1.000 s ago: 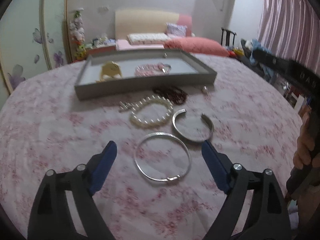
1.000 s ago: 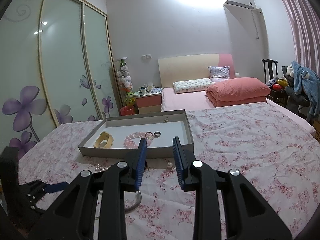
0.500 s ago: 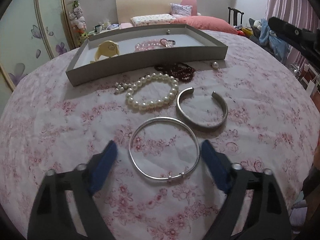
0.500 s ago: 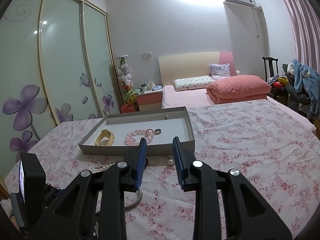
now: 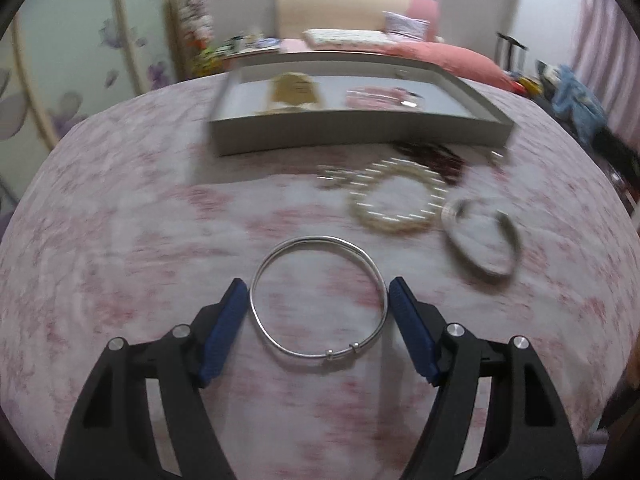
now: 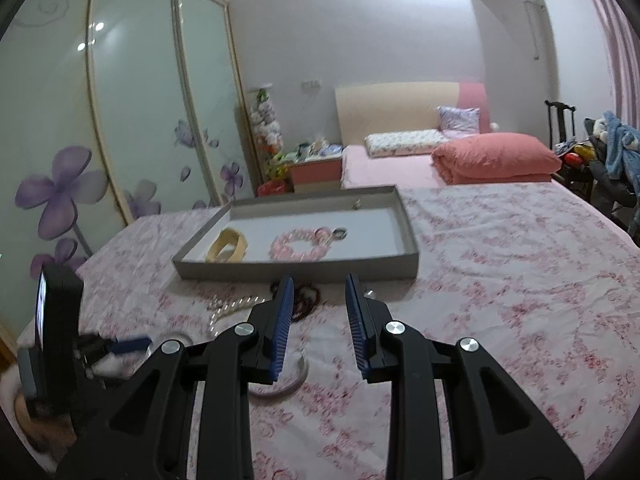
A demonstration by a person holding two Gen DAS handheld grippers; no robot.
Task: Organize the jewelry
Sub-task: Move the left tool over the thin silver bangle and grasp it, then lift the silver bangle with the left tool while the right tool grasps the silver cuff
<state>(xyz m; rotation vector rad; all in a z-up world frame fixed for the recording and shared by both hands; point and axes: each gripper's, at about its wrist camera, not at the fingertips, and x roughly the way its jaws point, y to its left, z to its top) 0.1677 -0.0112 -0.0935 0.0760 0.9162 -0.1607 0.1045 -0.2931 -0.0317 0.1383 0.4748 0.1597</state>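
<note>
A thin silver bangle lies flat on the floral bedsheet between the blue pads of my left gripper. The jaws are closing; each pad stands just outside the ring's rim. Behind it lie a pearl bracelet, an open silver cuff and dark beads. The grey tray beyond holds a yellow bangle and a pink bead bracelet. My right gripper hovers above the cuff facing the tray, its jaws opening with nothing between them.
A small pearl piece lies by the tray's near right corner. Pillows and a folded pink quilt sit at the headboard. Sliding wardrobe doors run along the left, and a chair with clothes stands at the right.
My left gripper has dropped toward the sheet and shifted left, and its jaws have narrowed around the thin bangle. The right jaws have parted a little; that hand has barely moved.
</note>
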